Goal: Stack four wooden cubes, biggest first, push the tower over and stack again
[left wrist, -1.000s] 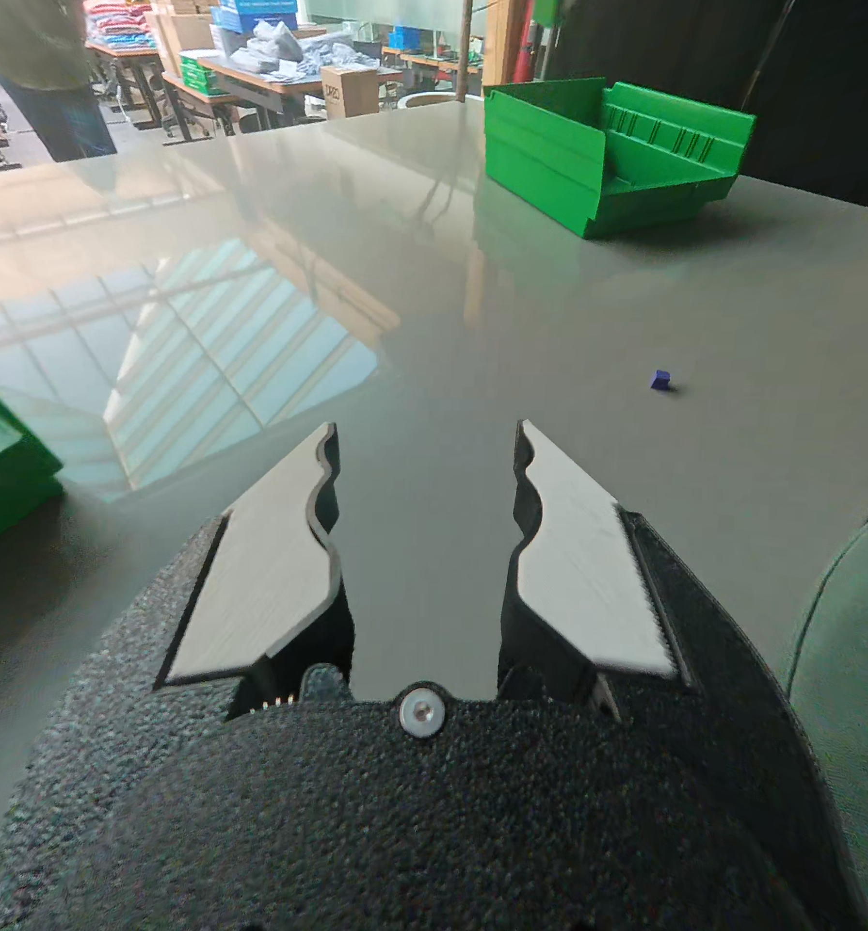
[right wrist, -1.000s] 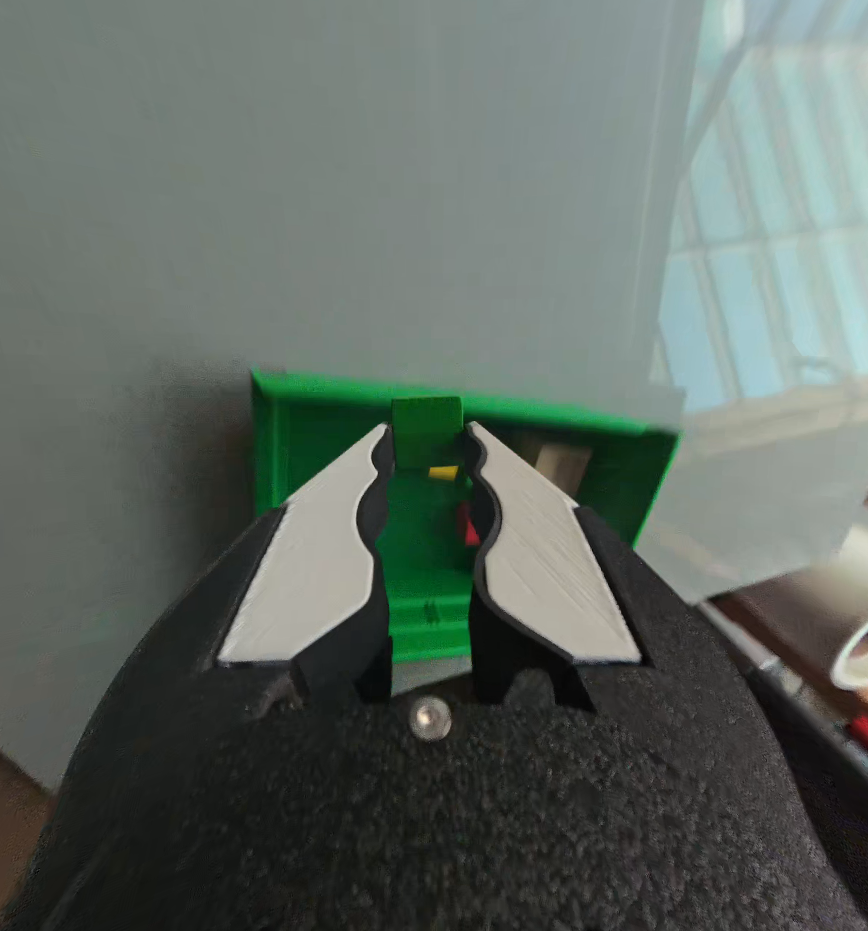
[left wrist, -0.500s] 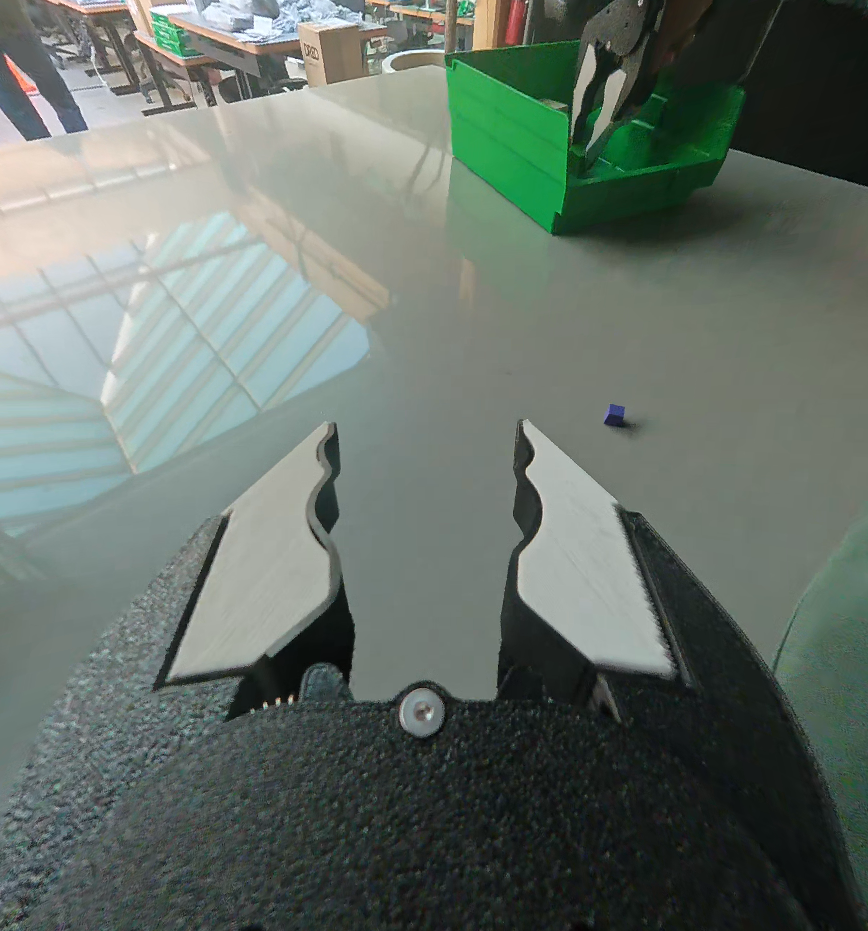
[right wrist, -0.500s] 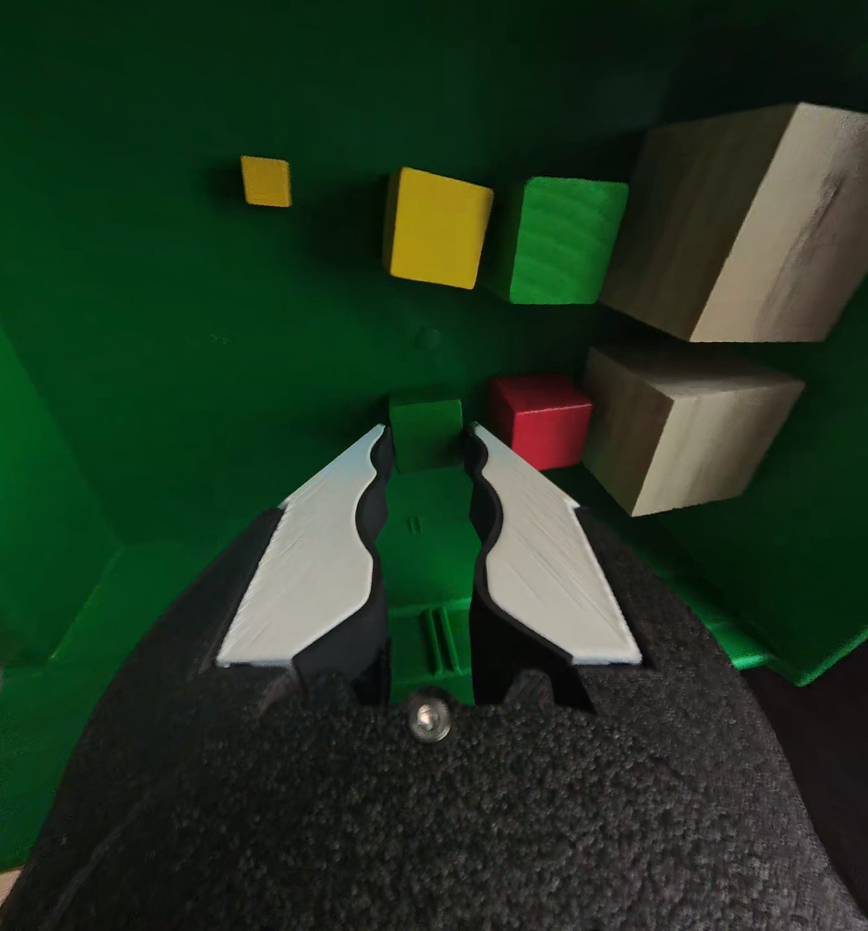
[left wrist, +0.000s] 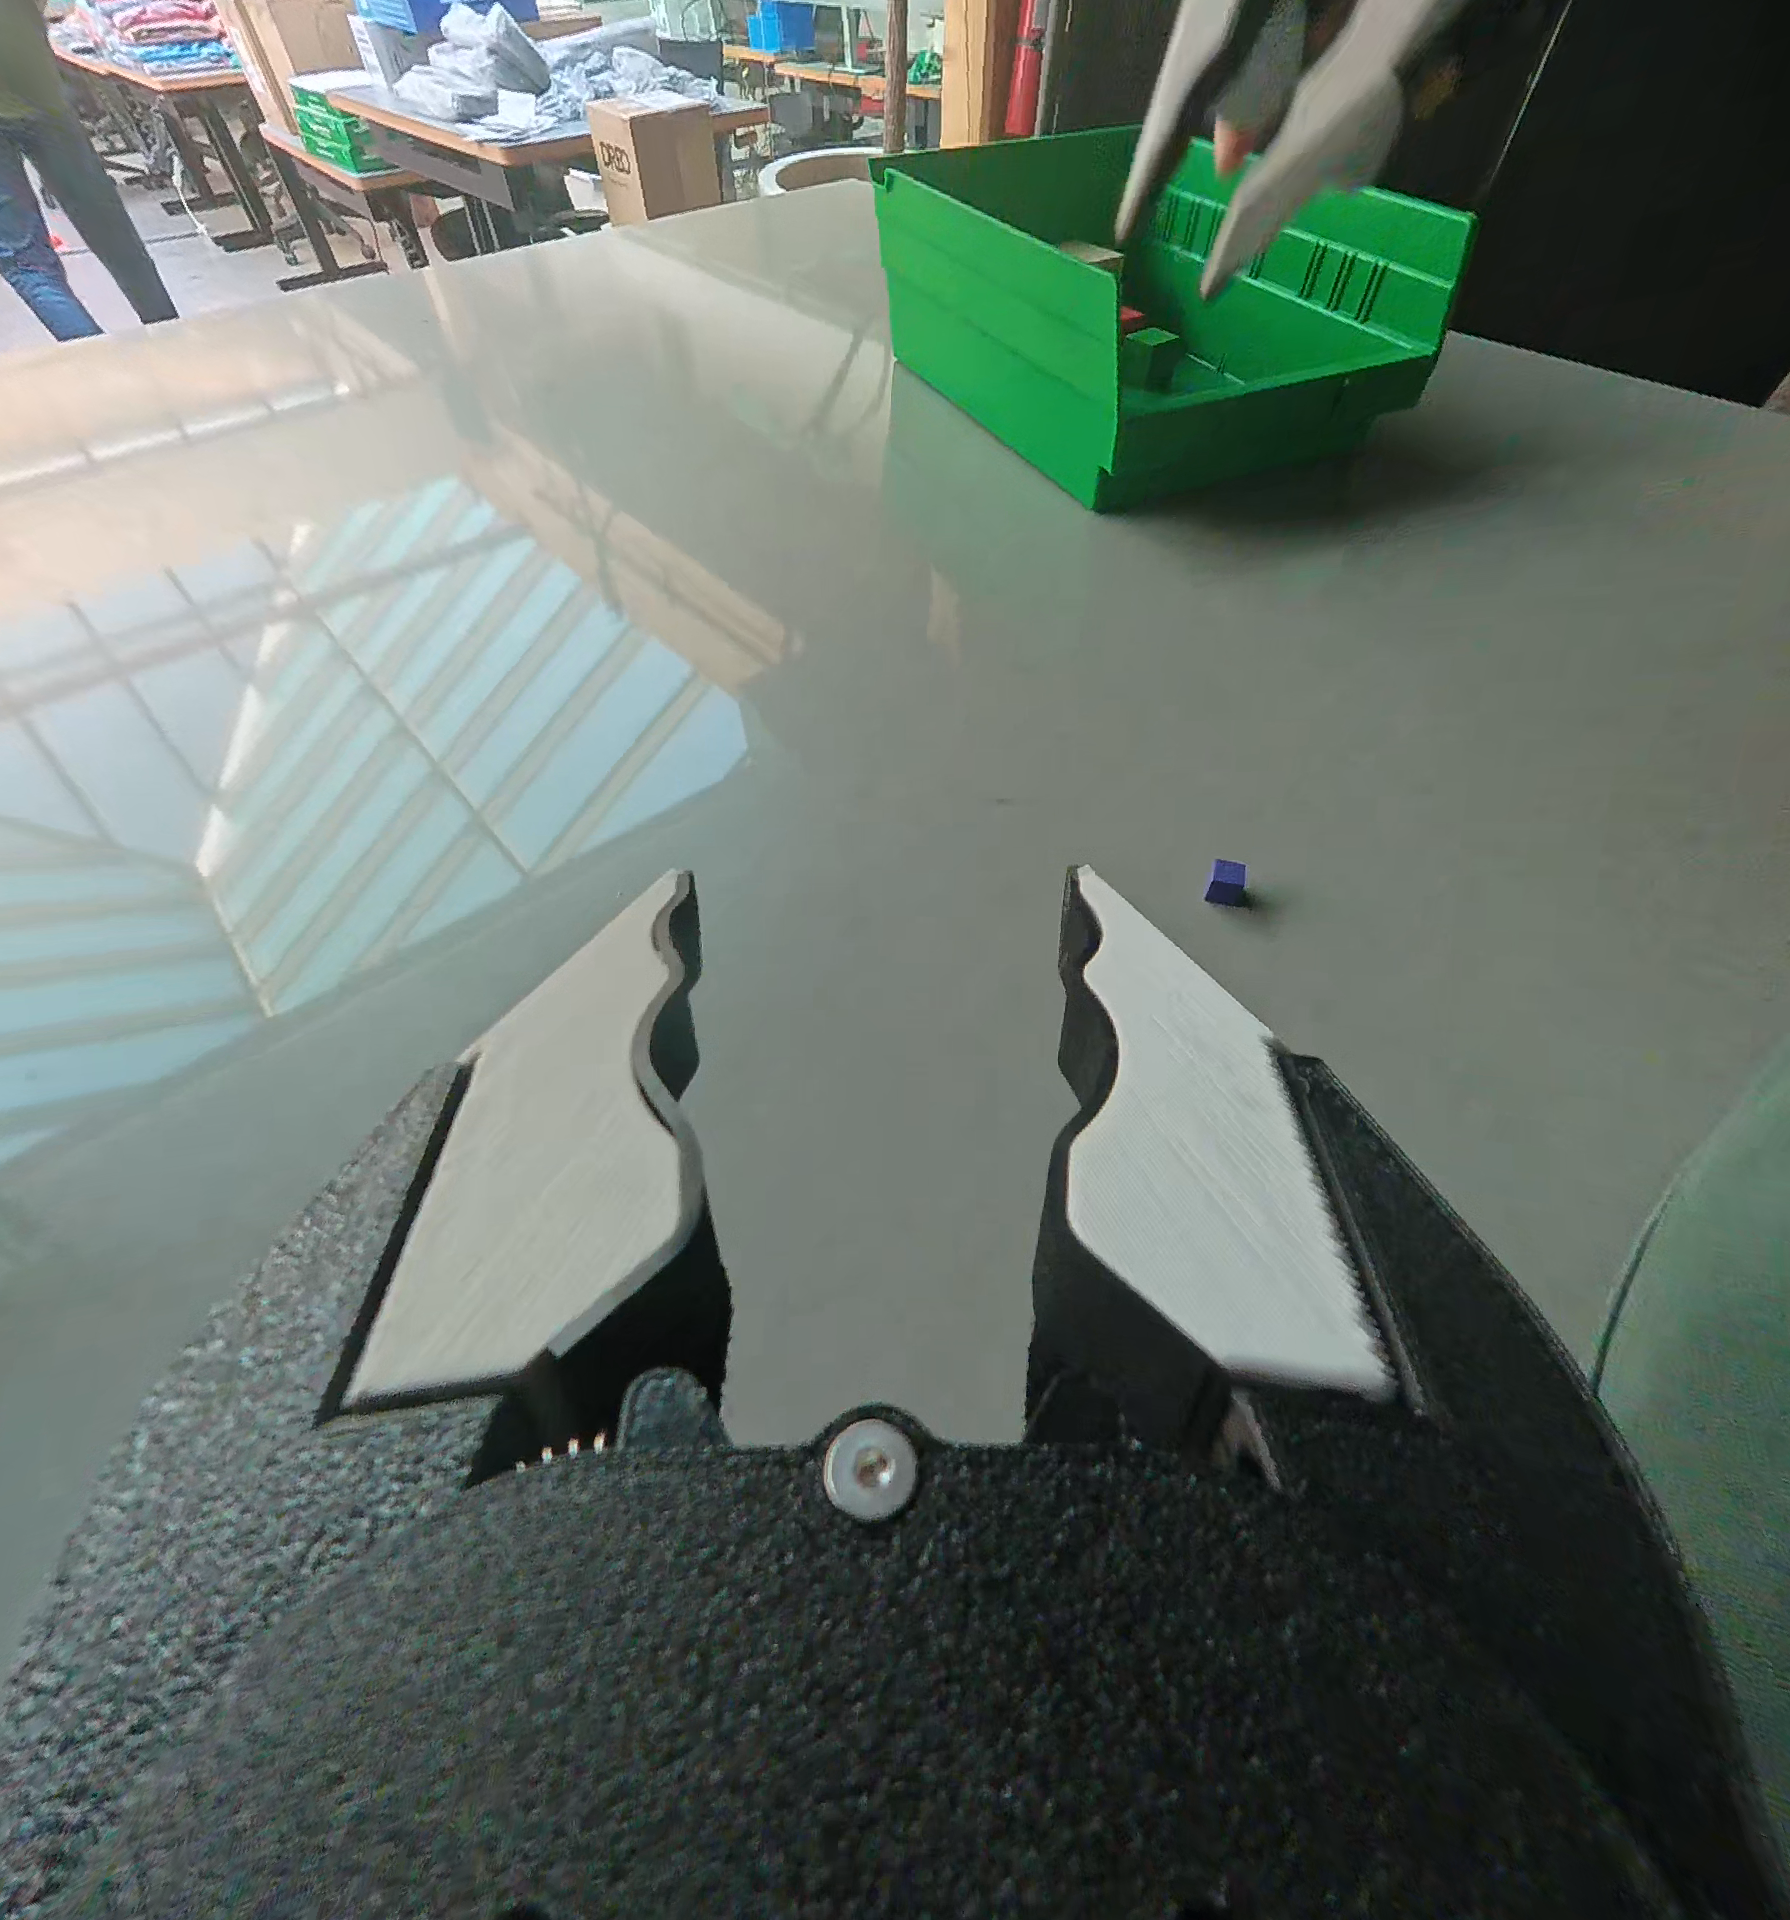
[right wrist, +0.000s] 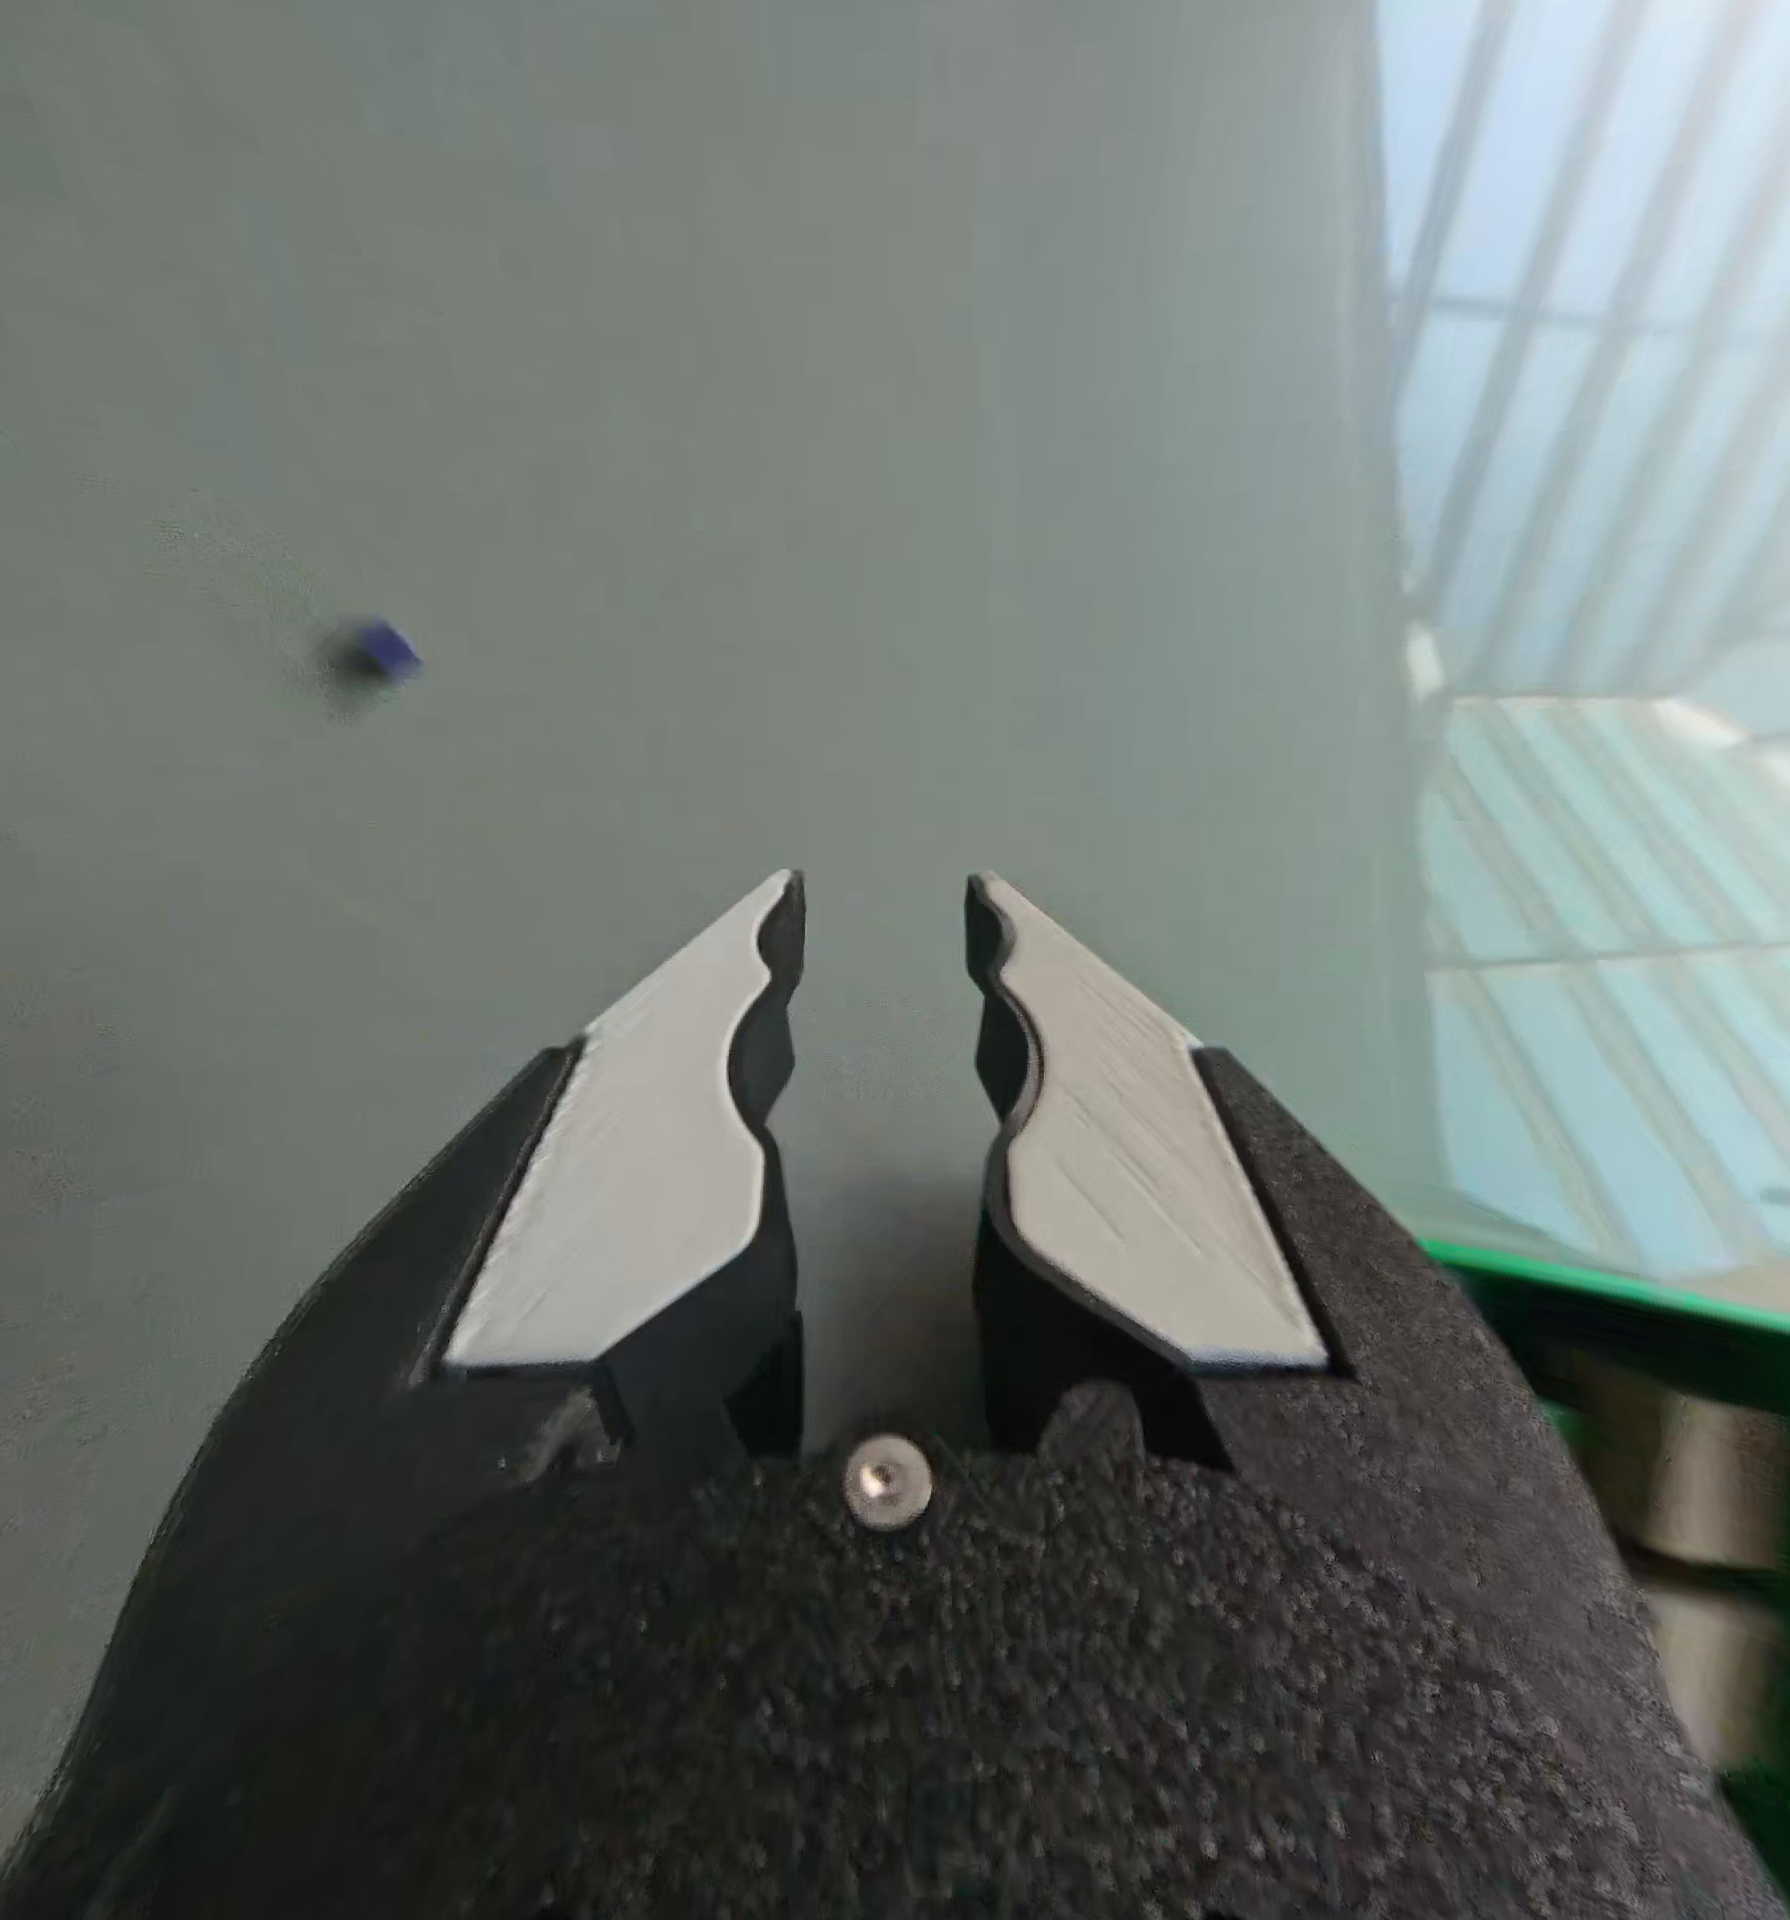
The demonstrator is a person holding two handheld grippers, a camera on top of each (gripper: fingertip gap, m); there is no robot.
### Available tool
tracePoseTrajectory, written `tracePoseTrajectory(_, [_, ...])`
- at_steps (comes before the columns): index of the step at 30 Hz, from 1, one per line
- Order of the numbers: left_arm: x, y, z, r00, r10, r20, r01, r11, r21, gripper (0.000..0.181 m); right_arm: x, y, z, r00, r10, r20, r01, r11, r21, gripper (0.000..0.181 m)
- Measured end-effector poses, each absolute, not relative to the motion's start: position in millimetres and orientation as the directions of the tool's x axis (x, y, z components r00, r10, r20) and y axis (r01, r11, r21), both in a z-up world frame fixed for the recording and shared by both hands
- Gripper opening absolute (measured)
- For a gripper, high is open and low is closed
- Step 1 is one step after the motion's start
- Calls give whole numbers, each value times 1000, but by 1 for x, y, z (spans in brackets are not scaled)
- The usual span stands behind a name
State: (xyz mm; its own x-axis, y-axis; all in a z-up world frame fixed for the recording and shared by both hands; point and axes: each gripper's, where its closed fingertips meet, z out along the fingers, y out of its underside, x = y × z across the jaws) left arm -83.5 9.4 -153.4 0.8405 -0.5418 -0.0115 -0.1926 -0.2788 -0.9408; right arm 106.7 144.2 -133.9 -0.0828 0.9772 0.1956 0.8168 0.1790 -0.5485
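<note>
Left gripper (left wrist: 878, 883) hovers low over a glossy grey table (left wrist: 974, 644), its ridged white fingers (left wrist: 558, 1153) spread wide with nothing between them. Right gripper (right wrist: 885, 883) hangs above the near edge of a green bin (left wrist: 995, 301), jaws parted and empty, aimed at bare table. A tiny blue cube (left wrist: 1224, 882) lies on the table just right of the left gripper's right fingertip; in the right wrist view it is blurred, off to the left (right wrist: 384, 646). The ribbed plastic bin stands at the far right of the table, with wooden, red and green blocks (left wrist: 1151, 353) inside. Skylight bars mirror in the tabletop on the left. Between bin and cube the table lies open. Beyond are worktables (left wrist: 434, 114), a cardboard box (left wrist: 652, 156) and a person's legs (left wrist: 29, 197).
</note>
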Motion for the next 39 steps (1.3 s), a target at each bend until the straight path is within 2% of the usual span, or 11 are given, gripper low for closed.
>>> tracePoseTrajectory(6, [-97,-10,-155,844,-536,-17,-198,-282,-939,69,58,30,-210,214,974,-68,764,-211,-610,29])
tracePoseTrajectory(13, [-119,-26,-164,850,-526,25,-163,-309,-937,69,43,3,-238,523,847,-90,600,-441,-668,29])
tracePoseTrajectory(17, [-123,-29,-164,828,-560,25,-177,-303,-936,69,41,13,-242,605,796,-23,570,-454,-685,25])
tracePoseTrajectory(19, [-124,-29,-165,816,-578,20,-189,-298,-936,69,41,18,-243,605,796,26,593,-428,-682,11])
tracePoseTrajectory(21, [-127,-29,-164,808,-590,11,-201,-292,-935,69,42,18,-240,564,825,19,619,-407,-672,11])
tracePoseTrajectory(25, [-133,-30,-158,805,-593,7,-193,-273,-942,68,88,70,-186,419,891,176,688,-185,-701,10])
tracePoseTrajectory(28, [-139,-31,-158,810,-587,-2,-199,-271,-942,68,153,150,-145,362,879,310,766,-92,-636,10])
tracePoseTrajectory(30, [-141,-32,-156,815,-579,-10,-199,-264,-944,68,193,201,-139,346,889,299,808,-121,-576,10])
tracePoseTrajectory(34, [-146,-33,-152,837,-546,-22,-193,-259,-946,67,261,283,-169,306,892,332,921,-189,-341,11])
tracePoseTrajectory(36, [-150,-33,-151,858,-513,-30,-190,-261,-947,67,285,304,-191,245,910,335,961,-184,-205,11])
tracePoseTrajectory(39, [-156,-33,-151,889,-457,-15,-156,-272,-950,67,305,322,-215,162,937,310,987,-149,-67,11])
